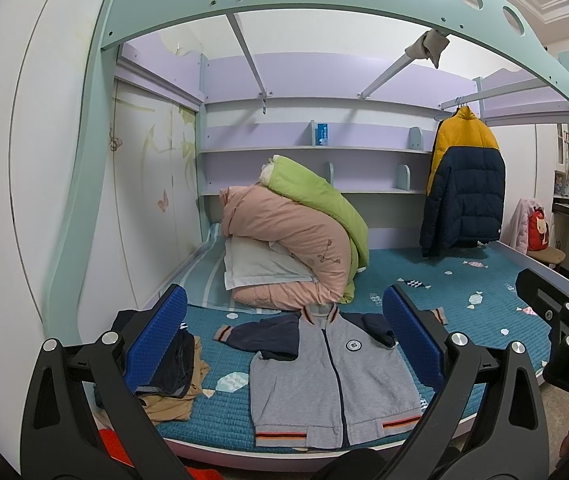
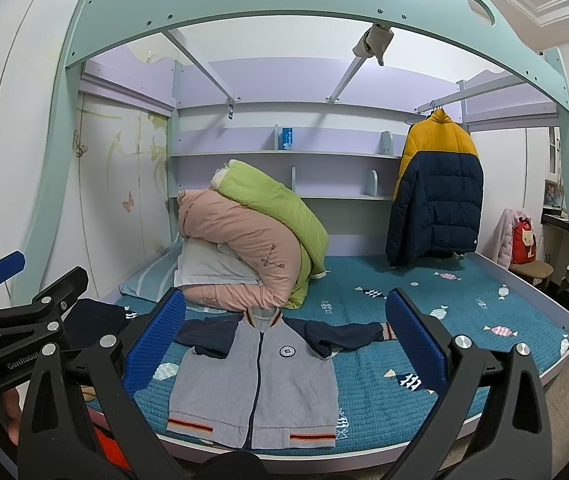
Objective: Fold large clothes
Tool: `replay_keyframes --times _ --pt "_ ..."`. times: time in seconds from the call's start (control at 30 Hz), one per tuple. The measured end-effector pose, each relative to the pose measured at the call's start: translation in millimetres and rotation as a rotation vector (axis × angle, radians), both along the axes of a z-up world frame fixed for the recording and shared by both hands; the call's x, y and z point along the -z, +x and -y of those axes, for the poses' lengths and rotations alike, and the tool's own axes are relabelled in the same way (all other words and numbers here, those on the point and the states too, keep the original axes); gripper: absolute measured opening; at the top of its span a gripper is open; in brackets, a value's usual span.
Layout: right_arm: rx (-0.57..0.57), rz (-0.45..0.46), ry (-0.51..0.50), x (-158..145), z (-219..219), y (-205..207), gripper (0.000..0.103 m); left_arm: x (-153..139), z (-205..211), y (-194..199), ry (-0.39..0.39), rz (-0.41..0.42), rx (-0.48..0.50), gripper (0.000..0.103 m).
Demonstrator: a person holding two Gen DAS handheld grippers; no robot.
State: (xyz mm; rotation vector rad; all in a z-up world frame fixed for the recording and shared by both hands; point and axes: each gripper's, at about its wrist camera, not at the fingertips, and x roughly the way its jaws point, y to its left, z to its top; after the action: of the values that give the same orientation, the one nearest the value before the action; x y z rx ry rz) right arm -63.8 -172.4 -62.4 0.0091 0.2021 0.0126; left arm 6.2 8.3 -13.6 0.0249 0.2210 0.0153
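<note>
A grey zip jacket [image 1: 332, 380] with navy sleeves and a round chest badge lies flat, front up, near the front edge of the teal bed [image 1: 484, 304]. It also shows in the right wrist view [image 2: 256, 384]. Its sleeves spread sideways at collar level. My left gripper [image 1: 284, 336] is open and empty, held off the bed in front of the jacket. My right gripper [image 2: 284, 340] is open and empty too, also short of the bed edge. The right gripper shows at the right of the left wrist view [image 1: 564, 320].
A pile of dark and tan clothes [image 1: 176, 376] lies left of the jacket. Rolled pink and green quilts [image 1: 296, 240] on a white pillow sit behind it. A yellow-navy puffer jacket [image 1: 464, 184] hangs at the back right. Bunk frame arches overhead.
</note>
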Motion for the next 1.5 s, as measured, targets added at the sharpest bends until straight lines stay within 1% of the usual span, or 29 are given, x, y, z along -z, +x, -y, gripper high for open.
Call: replay_keyframes --times 0.03,0.3,0.43,0.57,0.73,0.93,1.13,1.23,1.3,1.33,1.5 --pt "0.0 -0.002 0.0 0.3 -0.2 -0.1 0.096 5.5 -1.4 -0.5 0.0 -0.002 -0.002 0.098" --pt "0.004 -0.017 0.0 -0.7 1.3 7.2 0.096 15.0 -6.9 1.5 0.0 -0.013 -0.003 0.098" --pt "0.015 -0.03 0.005 0.5 4.2 17.3 0.096 19.7 -7.0 10.3 -0.003 -0.031 -0.005 0.098" --pt "0.026 -0.048 0.019 9.3 10.1 31.0 0.096 26.5 -4.3 24.4 0.0 -0.062 -0.005 0.098" --pt "0.017 -0.099 0.05 28.4 17.1 63.1 0.096 41.9 2.3 50.9 0.027 -0.119 -0.012 0.098" --pt "-0.01 -0.201 0.107 63.4 24.9 121.6 0.096 67.9 8.7 99.8 0.053 -0.216 -0.031 0.098" --pt "-0.034 -0.324 0.142 110.9 26.6 186.6 0.096 111.6 7.3 158.3 0.06 -0.349 -0.026 0.098" --pt "-0.043 -0.385 0.161 139.4 27.0 221.7 0.096 142.0 1.1 191.8 0.055 -0.445 -0.029 0.098" --pt "-0.051 -0.422 0.177 158.6 26.6 245.9 0.096 166.8 -8.6 214.9 0.05 -0.517 -0.051 0.098" --pt "-0.055 -0.438 0.183 166.7 25.4 255.0 0.096 180.2 -16.0 227.8 0.043 -0.557 -0.066 0.098" --pt "-0.083 -0.516 0.217 206.7 20.3 309.8 0.096 230.5 -51.6 277.8 -0.035 -0.678 -0.133 0.098"
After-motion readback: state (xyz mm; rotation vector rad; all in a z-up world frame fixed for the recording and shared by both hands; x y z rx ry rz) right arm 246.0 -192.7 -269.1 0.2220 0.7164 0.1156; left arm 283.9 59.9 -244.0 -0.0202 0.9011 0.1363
